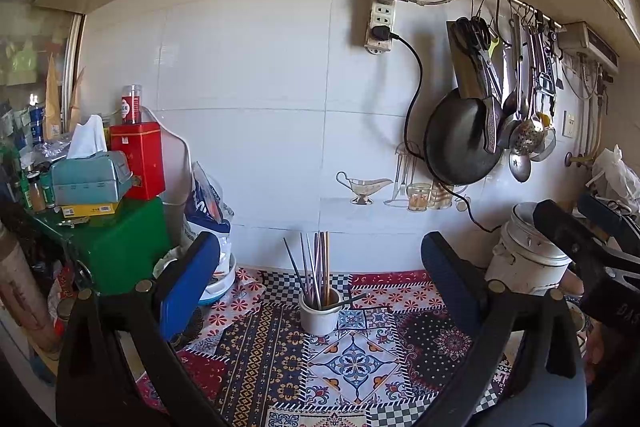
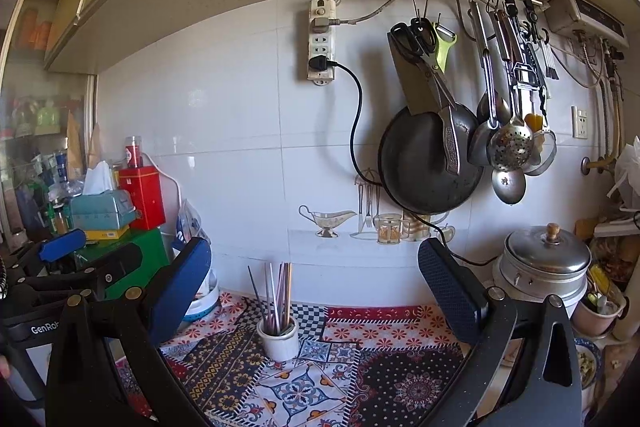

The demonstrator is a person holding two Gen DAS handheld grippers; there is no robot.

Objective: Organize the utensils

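Both tongs, left (image 1: pixel 320 279) and right (image 2: pixel 316 279), gape wide and empty, a white cup (image 1: pixel 320 313) of chopsticks (image 1: pixel 316 267) standing ahead between their fingers

The pan (image 2: pixel 428 163) at two o'clock partly hides behind the scissors (image 2: pixel 424 55). The cup (image 2: pixel 279 341) conceals the chopsticks' (image 2: pixel 280 299) lower ends. Shelf bottles (image 2: pixel 36 115) at nine o'clock blur behind glass.

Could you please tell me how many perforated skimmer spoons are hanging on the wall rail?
1. The perforated skimmer hangs among the ladles right of the black pan; others could be hidden behind the cluster.
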